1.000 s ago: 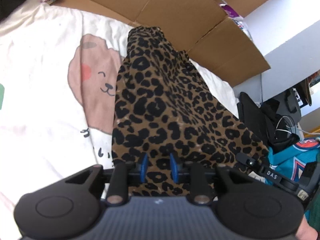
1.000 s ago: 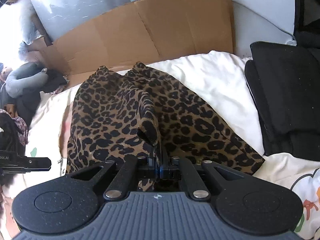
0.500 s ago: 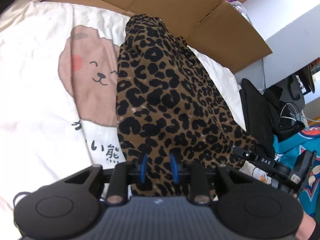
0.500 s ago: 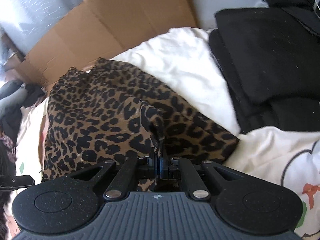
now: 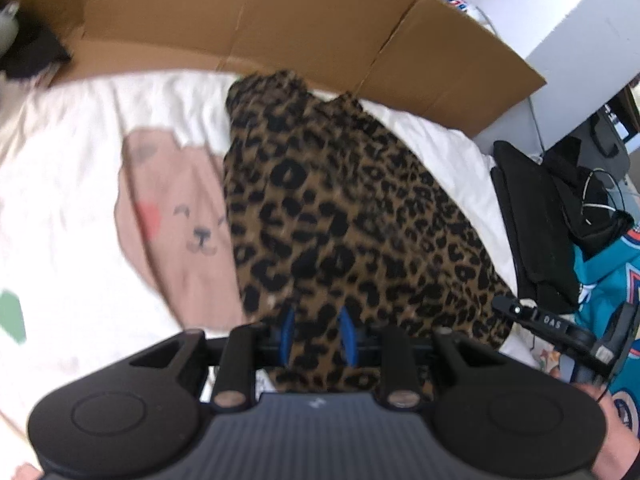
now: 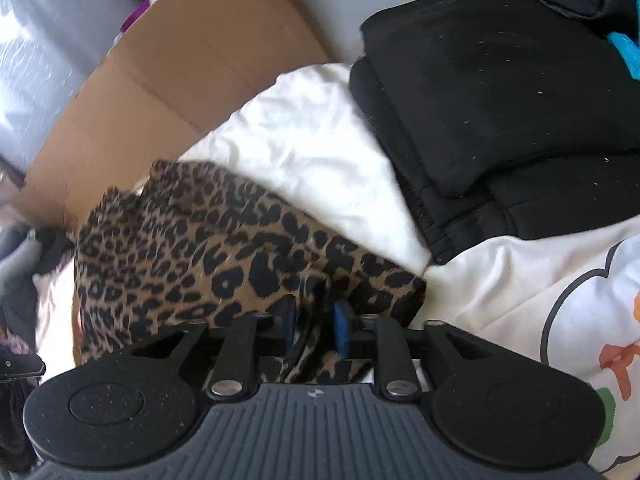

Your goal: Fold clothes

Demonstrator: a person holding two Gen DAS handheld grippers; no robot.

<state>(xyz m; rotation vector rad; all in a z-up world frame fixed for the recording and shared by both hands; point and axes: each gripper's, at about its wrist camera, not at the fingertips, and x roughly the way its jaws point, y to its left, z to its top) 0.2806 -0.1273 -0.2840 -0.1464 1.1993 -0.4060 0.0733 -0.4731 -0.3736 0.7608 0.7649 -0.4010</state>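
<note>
We see the leopard garment (image 5: pixel 344 216) lying on the white sheet (image 5: pixel 60 184), stretching from the near edge toward the far cardboard (image 5: pixel 256 20). In the left wrist view, our left gripper (image 5: pixel 316 338) has its blue pads (image 5: pixel 287 334) spread apart with leopard cloth lying between them; the jaws stand parted, not pinching. The garment covers the right side of the pink bear print (image 5: pixel 176 220) on the sheet. Far right in that view lie a black stack (image 5: pixel 536 216) and a teal jersey (image 5: pixel 604 276).

In the right wrist view, our right gripper (image 6: pixel 316 326) also has its blue pads (image 6: pixel 342 330) apart, with a fold of the garment (image 6: pixel 208 252) standing loose between them. The garment's right edge lies near the black stack (image 6: pixel 500 112), white sheet (image 6: pixel 304 132) showing between them. The cardboard (image 6: pixel 192 52) stands at the far side, behind the garment.
</note>
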